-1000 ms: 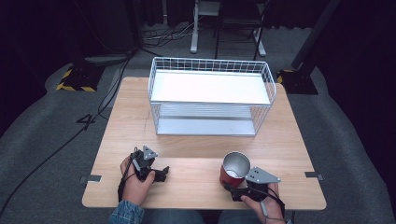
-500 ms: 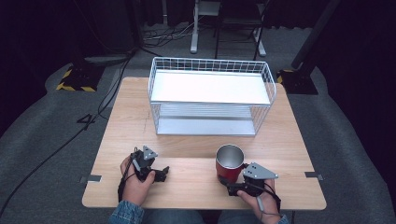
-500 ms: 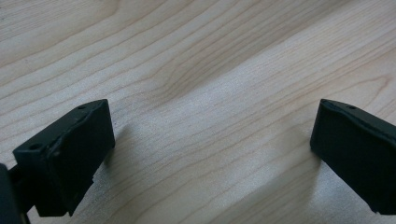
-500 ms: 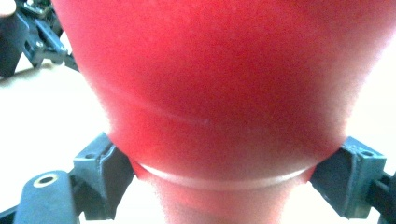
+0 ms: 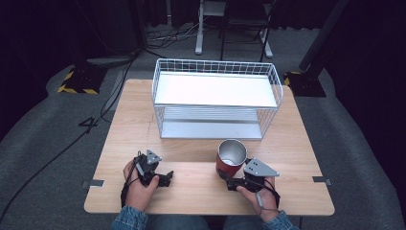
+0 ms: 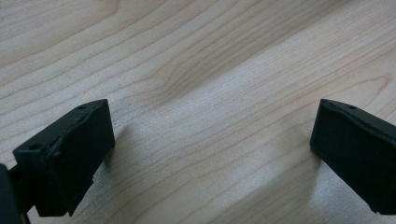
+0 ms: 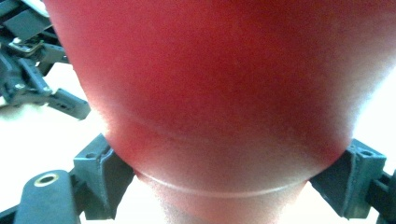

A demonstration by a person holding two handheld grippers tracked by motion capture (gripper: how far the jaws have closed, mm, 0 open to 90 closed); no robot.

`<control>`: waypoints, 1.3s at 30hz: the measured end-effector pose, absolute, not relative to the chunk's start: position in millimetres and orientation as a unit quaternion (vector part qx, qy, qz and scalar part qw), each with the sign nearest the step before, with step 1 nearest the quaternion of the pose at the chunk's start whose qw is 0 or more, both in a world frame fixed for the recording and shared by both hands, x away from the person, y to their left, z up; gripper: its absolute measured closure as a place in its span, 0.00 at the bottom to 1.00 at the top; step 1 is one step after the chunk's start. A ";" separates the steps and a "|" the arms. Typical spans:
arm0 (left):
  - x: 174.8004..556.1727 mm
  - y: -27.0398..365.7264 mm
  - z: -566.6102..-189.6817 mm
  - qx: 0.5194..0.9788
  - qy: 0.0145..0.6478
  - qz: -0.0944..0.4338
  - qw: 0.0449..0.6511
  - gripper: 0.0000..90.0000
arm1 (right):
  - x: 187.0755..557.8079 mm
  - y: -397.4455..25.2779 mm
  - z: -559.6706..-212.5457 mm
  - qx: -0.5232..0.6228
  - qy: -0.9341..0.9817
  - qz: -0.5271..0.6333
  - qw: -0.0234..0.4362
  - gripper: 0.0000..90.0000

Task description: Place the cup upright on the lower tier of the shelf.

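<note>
Light wood worktop (image 5: pixel 143 115) on grey carpet floor (image 5: pixel 43 143). Surroundings dark, lit mainly over the worktop. Black cables (image 5: pixel 57 143) trail across the floor at left (one runs under the worktop edge). Yellow-black striped base (image 5: pixel 76 81) far left, white stand legs (image 5: pixel 198 43) behind.

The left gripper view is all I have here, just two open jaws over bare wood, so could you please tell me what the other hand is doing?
Observer: The right gripper is shut on a red cup, near its base.
Operator: Thank you. Is the cup upright?
Observer: Yes, upright; the high view looks into its silvery inside.
Operator: And what lies beyond it?
Observer: A white wire rack with two shelves stands at the table's far side, apart from the cup.
</note>
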State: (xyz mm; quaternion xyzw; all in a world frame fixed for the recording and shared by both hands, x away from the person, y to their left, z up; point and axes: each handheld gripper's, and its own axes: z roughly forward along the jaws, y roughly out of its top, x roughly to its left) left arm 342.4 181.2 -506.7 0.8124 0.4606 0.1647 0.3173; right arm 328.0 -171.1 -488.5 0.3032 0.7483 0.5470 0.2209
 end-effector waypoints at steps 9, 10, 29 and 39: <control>342.5 181.3 -506.7 0.813 0.460 0.165 0.317 0.00 | 350.0 -164.4 -483.6 0.309 0.743 0.547 0.230 0.18; 342.4 181.2 -506.7 0.813 0.460 0.165 0.317 0.00 | 352.6 -163.5 -483.3 0.308 0.742 0.548 0.232 0.18; 342.6 181.3 -506.6 0.813 0.460 0.165 0.317 0.00 | 400.3 -148.7 -478.5 0.322 0.738 0.538 0.248 0.18; 342.3 181.2 -506.7 0.812 0.461 0.164 0.317 0.00 | 425.2 -137.0 -478.6 0.332 0.735 0.535 0.251 0.18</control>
